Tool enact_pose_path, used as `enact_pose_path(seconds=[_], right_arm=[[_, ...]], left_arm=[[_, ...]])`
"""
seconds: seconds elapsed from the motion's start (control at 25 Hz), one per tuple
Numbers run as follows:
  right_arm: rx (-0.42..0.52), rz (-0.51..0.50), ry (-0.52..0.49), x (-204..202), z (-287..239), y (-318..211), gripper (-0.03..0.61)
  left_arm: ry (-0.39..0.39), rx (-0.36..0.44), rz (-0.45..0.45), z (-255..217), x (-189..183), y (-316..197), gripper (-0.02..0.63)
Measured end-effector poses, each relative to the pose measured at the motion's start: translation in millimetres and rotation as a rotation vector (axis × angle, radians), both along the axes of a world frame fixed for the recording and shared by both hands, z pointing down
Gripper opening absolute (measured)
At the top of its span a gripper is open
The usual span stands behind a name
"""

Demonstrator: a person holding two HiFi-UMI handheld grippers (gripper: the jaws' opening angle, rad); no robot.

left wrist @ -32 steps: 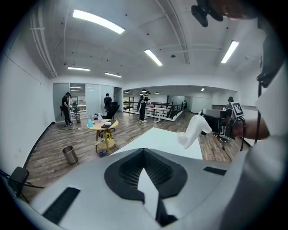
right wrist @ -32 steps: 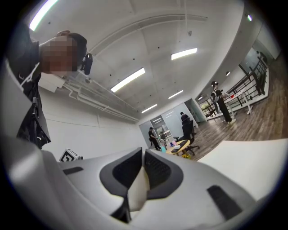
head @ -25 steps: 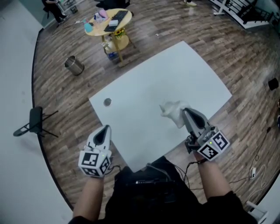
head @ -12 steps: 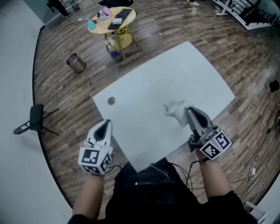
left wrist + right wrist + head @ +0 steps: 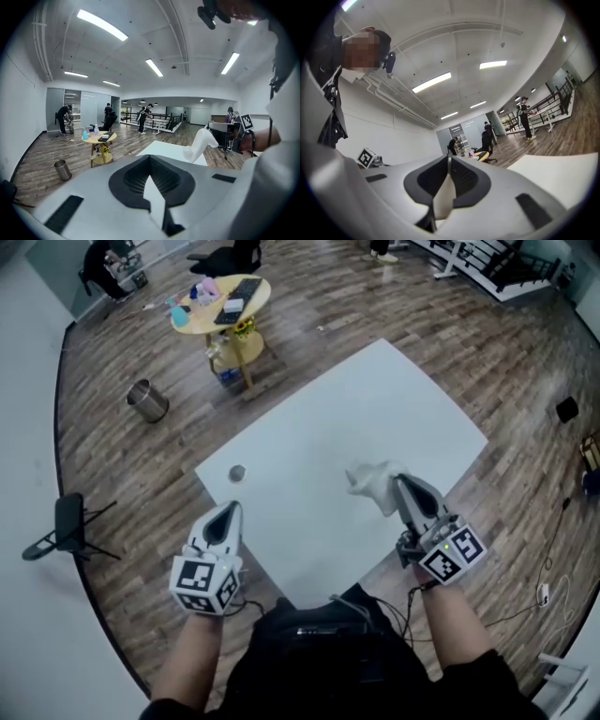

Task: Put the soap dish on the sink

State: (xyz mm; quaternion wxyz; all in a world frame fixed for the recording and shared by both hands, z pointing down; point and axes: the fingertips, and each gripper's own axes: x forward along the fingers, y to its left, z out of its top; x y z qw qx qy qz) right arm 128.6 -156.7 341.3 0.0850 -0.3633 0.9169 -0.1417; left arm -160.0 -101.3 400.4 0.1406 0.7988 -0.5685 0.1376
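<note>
A white, irregular moulded thing (image 5: pixel 370 483) lies on the white table (image 5: pixel 309 446), near its right front edge; I cannot tell whether it is the soap dish. My right gripper (image 5: pixel 403 486) is shut, its tip right beside that thing; contact is unclear. In the left gripper view the white thing (image 5: pixel 200 144) rises beside the right gripper (image 5: pixel 221 129). My left gripper (image 5: pixel 226 514) hovers shut at the table's front left edge, holding nothing. A small round grey object (image 5: pixel 235 472) sits on the table ahead of it. Both gripper views point up into the room, jaws closed.
A round yellow side table (image 5: pixel 212 306) with bottles and a keyboard stands beyond the table. A metal bin (image 5: pixel 147 400) is on the wood floor at left, with a black folding stand (image 5: pixel 66 526) nearer. Several people stand far off in the room.
The head view has shifted a little. Both grippers and the white thing keep their places relative to the table.
</note>
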Motion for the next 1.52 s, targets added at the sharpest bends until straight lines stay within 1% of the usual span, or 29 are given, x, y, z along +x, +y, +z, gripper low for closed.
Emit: enact_pose_path(seconds=[0.16, 0.32, 0.6, 0.76, 1.0, 1.28, 1.52], right_arm=[[0.024, 0.037, 0.021, 3, -10, 4, 0.029], [0.027, 0.073, 0.023, 5, -14, 6, 0.029], [0.045, 0.086, 0.027, 1, -12, 1, 0.029], [0.037, 0.086, 0.022, 3, -10, -4, 0.029], [0.006, 0.074, 0.020, 2, 0, -15, 0.029], [-0.009, 0.058, 0.053, -7, 17, -33, 0.029], [-0.037, 0.042, 0.044, -13, 32, -42, 0.029]], left_arm=[[0.018, 0.015, 0.044, 0, 2, -7, -0.011], [0.035, 0.022, 0.062, 1, 0, -14, -0.011], [0.042, 0.000, 0.084, 14, -2, -16, -0.011], [0.038, -0.015, 0.074, 17, 0, -18, -0.011], [0.068, -0.018, 0.053, 14, 1, -26, -0.011], [0.059, -0.033, 0.021, 20, -6, -34, -0.011], [0.044, -0.026, -0.009, 24, -10, -32, -0.011]])
